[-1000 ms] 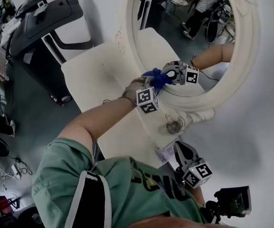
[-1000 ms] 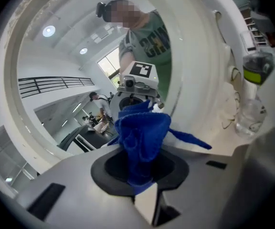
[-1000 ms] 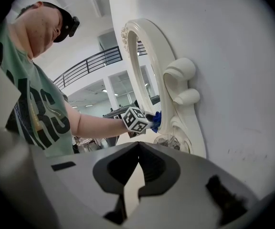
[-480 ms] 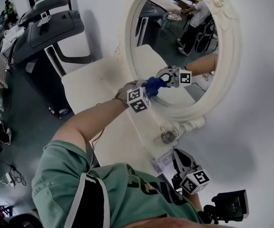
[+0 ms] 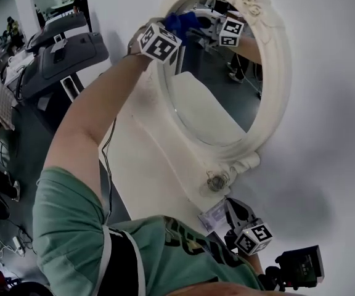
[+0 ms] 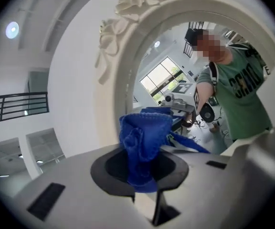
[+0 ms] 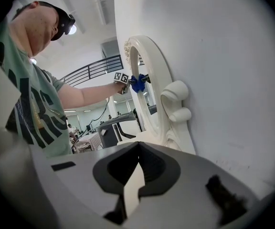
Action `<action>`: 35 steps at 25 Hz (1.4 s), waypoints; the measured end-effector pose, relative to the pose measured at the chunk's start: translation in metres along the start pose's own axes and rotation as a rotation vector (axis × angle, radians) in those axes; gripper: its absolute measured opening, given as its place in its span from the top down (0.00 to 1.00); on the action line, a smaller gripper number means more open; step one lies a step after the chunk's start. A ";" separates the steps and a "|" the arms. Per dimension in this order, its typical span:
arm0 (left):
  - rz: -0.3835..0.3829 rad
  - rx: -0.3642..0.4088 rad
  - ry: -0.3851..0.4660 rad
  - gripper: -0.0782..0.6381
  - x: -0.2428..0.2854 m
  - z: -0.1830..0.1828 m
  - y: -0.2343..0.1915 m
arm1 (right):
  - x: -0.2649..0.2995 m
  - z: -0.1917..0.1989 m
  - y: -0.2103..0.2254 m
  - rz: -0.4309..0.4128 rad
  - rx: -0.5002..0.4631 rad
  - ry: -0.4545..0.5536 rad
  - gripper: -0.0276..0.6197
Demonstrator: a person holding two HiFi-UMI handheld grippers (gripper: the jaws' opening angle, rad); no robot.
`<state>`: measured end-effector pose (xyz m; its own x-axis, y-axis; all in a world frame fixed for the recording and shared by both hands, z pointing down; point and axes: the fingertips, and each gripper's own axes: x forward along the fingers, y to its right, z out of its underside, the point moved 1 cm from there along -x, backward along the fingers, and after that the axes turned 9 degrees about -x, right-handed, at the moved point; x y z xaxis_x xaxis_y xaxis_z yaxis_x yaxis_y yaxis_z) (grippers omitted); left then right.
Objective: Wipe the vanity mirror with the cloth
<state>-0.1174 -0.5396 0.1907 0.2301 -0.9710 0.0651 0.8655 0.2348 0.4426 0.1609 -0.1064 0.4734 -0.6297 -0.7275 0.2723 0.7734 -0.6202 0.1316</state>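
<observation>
Left hand-held gripper (image 6: 144,175) grasps the blue cloth (image 6: 144,137) — pressed on the vanity mirror (image 5: 217,103) glass near its 11 o'clock rim. Right hand-held gripper (image 7: 136,175) clenched, empty, low at 5 o'clock.

White wall (image 5: 331,103); white table (image 5: 140,165) against it; dark treadmill (image 5: 60,51) left; grey floor (image 5: 26,134); round ceiling light (image 6: 12,30).

Head cam looks down; all 3 views share mirror (image 5: 214,100), L nearest.
</observation>
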 end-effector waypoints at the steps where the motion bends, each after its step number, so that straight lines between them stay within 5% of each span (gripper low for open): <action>1: -0.008 -0.001 0.000 0.78 0.002 -0.009 -0.005 | 0.000 0.000 0.001 0.001 0.000 0.003 0.94; 13: -0.030 0.078 -0.009 0.79 0.000 -0.015 0.013 | -0.002 0.005 -0.001 -0.008 0.026 0.004 0.94; 20: 0.134 0.148 -0.074 0.79 -0.032 0.080 0.125 | 0.007 0.001 -0.014 -0.039 0.028 -0.009 0.94; 28: 0.349 0.095 -0.242 0.78 -0.072 0.230 0.294 | 0.009 0.005 -0.018 -0.047 0.018 -0.061 0.94; 35: 0.447 0.086 -0.307 0.78 -0.086 0.272 0.342 | 0.009 0.006 -0.016 -0.033 0.021 -0.063 0.94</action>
<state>0.0380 -0.3884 0.5798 0.4151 -0.7494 0.5157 0.6708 0.6351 0.3829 0.1430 -0.1016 0.4793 -0.6497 -0.6864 0.3268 0.7540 -0.6367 0.1616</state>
